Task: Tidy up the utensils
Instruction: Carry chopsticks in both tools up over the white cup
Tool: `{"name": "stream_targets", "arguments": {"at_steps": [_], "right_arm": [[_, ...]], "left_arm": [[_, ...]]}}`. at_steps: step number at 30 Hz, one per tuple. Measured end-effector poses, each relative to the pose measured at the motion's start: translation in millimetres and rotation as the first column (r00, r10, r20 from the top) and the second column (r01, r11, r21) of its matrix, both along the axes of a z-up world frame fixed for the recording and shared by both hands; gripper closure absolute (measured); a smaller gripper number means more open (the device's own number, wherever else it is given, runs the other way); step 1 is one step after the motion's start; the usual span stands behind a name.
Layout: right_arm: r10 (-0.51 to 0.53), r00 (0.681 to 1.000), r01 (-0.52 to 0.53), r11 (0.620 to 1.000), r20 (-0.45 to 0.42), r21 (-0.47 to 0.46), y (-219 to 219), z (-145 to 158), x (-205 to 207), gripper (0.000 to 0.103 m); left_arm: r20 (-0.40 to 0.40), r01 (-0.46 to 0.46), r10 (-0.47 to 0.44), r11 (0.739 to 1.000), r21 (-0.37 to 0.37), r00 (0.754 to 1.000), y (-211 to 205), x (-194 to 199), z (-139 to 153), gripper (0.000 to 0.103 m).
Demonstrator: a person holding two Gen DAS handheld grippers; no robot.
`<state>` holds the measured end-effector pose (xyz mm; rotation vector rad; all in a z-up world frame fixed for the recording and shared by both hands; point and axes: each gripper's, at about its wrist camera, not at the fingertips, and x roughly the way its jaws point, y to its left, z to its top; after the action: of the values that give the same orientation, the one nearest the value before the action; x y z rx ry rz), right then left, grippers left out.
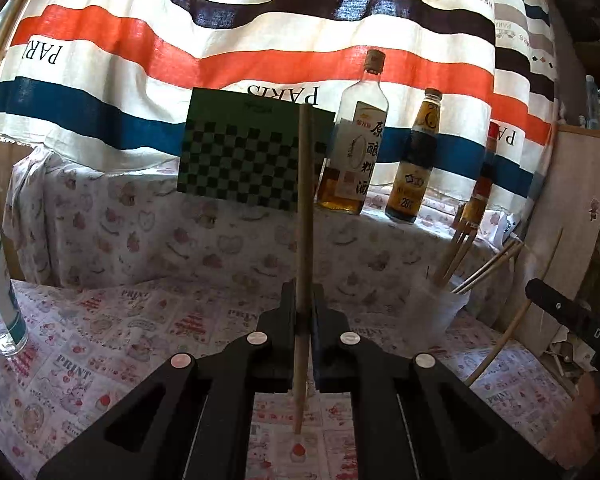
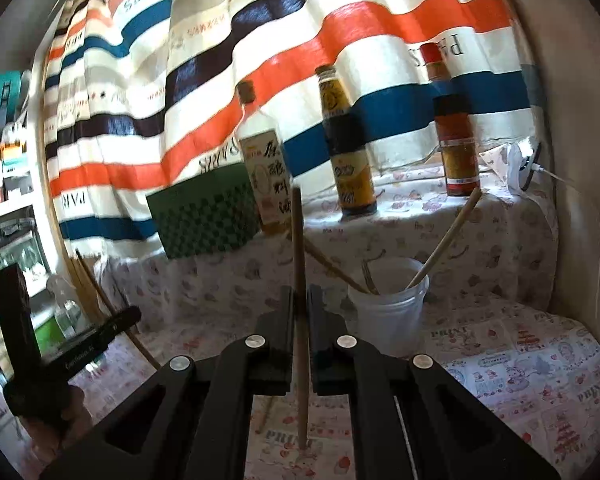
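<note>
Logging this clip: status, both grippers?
Left gripper shut on chopstick, upright. Right gripper shut on another chopstick. White cup ahead, path clear.

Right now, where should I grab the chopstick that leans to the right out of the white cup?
Grip the leaning chopstick on its bare upper shaft, well above the rim of the white cup. Probably come from above and the right, with the jaws across the stick. Its lower end sits inside the cup, and other chopsticks lean out on the left.
</note>
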<state>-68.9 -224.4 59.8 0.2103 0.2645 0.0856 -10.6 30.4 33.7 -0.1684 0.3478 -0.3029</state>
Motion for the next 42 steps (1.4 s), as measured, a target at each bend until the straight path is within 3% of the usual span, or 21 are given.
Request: {"name": "stream_targets", "arguments": {"at_steps": [9, 13, 18, 20, 24, 27, 35, 42], "right_arm": [[-0.006, 1.0, 0.006, 1.0, 0.023, 0.019, -4, 1, -2, 0.096], [-0.035, 0.997, 0.033, 0.999, 0.064, 0.025, -13, 15, -7, 0.096], [-0.06, 0.988, 0.066, 0.997, 0.142, -0.04, -24, 50, -5, 0.096], [-0.085, 0.982, 0.099, 0.993, 0.168, -0.072, -30, 63, 3, 0.096], [-0.111, 0.975, 0.124, 0.991, 0.191, -0.058, -47, 82, 23, 0.096], [-0.146, 0.966, 0.16, 0.986, 0.214, -0.049, -60, 89, 40, 0.096], [-0.173, 0.965, 0.168, 0.985, 0.198, 0.041, -95, 79, 72, 0.096], [-0.175, 0.974, 0.17, 0.984, 0.146, 0.049, -109, 69, 92, 0.096]], "left_arm": [[0.039, 0.022, -0.021, 0.999, -0.027, 0.999, 3, -7, 5, 0.097], [0.072, 0.018, -0.018, 1.0, 0.004, 0.997, -10, -5, 21, 0.098], [0.111, 0.038, -0.042, 0.998, 0.04, 0.993, -51, 11, 57, 0.098], [0.117, 0.078, -0.08, 0.997, 0.019, 0.99, -69, 20, 74, 0.097], [0.147, 0.183, -0.18, 0.983, -0.012, 0.973, -106, 35, 100, 0.097], [0.177, 0.189, -0.186, 0.982, -0.001, 0.966, -131, 42, 113, 0.097], [0.182, 0.198, -0.189, 0.98, -0.028, 0.965, -162, 73, 119, 0.097], [0.173, 0.175, -0.16, 0.982, -0.072, 0.972, -175, 94, 109, 0.097]]}}
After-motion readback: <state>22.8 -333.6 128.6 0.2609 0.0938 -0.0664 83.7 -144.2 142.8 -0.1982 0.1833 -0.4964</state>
